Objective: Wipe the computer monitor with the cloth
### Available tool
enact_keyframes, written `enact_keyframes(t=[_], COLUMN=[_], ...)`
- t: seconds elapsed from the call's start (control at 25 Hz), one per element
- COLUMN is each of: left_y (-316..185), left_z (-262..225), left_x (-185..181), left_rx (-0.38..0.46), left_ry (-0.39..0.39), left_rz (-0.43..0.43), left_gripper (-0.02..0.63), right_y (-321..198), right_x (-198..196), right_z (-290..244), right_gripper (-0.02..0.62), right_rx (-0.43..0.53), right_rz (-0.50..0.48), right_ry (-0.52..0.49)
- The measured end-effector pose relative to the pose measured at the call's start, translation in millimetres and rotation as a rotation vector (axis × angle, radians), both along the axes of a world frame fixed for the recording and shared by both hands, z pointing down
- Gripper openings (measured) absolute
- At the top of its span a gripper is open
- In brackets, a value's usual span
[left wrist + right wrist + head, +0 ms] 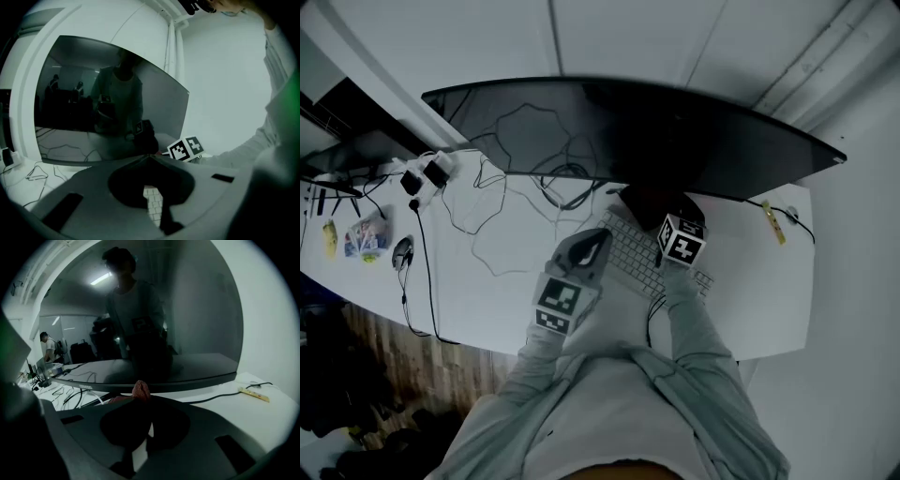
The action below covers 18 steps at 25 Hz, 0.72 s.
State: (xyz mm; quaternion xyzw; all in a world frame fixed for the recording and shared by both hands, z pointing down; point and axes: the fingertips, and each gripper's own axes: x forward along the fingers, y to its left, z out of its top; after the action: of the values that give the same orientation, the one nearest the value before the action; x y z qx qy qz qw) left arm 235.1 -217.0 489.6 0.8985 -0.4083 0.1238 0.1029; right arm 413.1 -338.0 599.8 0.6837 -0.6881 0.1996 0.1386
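Note:
The wide curved monitor point(675, 131) stands dark across the back of the white desk point(487, 281); it also fills the right gripper view point(187, 324) and shows in the left gripper view point(112, 98). My right gripper point(656, 214) is shut on a dark red cloth point(647, 201), whose bunched tip point(140, 390) sticks up between the jaws just below the screen's lower edge. My left gripper point(596, 238) hovers over the keyboard point(633, 253) with its jaws shut and nothing in them point(149, 157).
Loose cables point(502, 202) and a power strip with plugs point(427, 175) lie at the desk's left. A small yellow-tagged cable point(773, 223) lies at the right. Earphones and packets point(370, 239) sit near the left front edge. The wall is close behind the monitor.

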Motion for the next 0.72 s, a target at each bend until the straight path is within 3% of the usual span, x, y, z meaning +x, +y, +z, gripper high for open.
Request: enact_keyframes(t=[0.48,0.72], left_y=[-1,0], left_z=[-2,1], left_x=[87,111], left_rx=[0.013,0.011], left_ry=[-0.009,-0.021], left_rz=[0.044,0.055], left_gripper=[0.021,0.021], right_y=[14,22], right_x=[152,198], right_z=[0,-3], right_gripper=[0.037,0.037], right_rx=[0.011,0.041], right_rz=[0.142,0.159], right_ry=[-0.022,-0.014])
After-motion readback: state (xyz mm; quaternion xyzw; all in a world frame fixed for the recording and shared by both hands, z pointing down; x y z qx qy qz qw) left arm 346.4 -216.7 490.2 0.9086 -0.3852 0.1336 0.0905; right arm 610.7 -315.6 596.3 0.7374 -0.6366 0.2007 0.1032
